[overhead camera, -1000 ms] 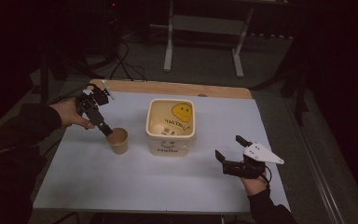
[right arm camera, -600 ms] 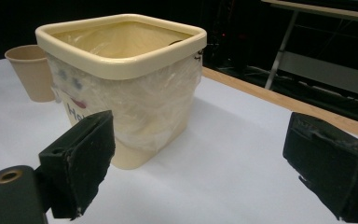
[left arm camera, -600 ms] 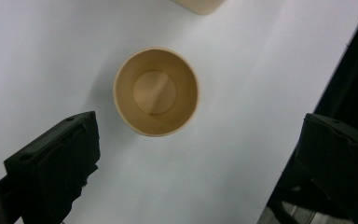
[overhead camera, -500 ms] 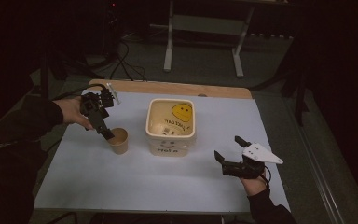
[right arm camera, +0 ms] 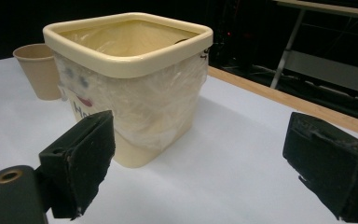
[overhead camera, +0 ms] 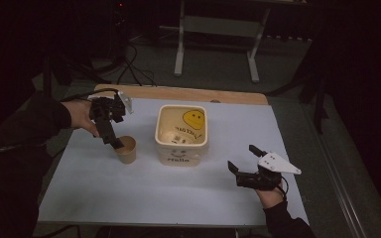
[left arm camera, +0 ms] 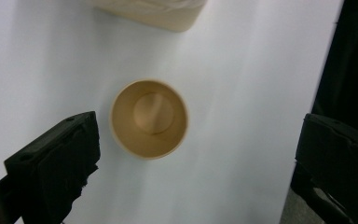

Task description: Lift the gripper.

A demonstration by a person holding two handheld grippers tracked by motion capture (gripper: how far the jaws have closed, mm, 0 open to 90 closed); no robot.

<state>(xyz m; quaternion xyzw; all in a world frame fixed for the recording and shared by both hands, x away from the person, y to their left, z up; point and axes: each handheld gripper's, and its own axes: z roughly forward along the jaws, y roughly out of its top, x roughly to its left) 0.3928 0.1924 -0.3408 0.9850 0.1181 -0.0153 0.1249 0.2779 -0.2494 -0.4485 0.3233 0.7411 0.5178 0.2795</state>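
My left gripper [overhead camera: 114, 141] hangs jaws-down over the paper cup [overhead camera: 125, 148], spread wide with nothing between them. The cup stands upright near the desk's [overhead camera: 144, 198] left edge, just beside the cream bin [overhead camera: 181, 135]. My right gripper [overhead camera: 240, 171] gapes empty by the right edge.

Left gripper [overhead camera: 113, 140]: moved in over the cup [overhead camera: 125, 149], jaws spread.
Right gripper [overhead camera: 243, 171]: drifted slightly lower on the table.
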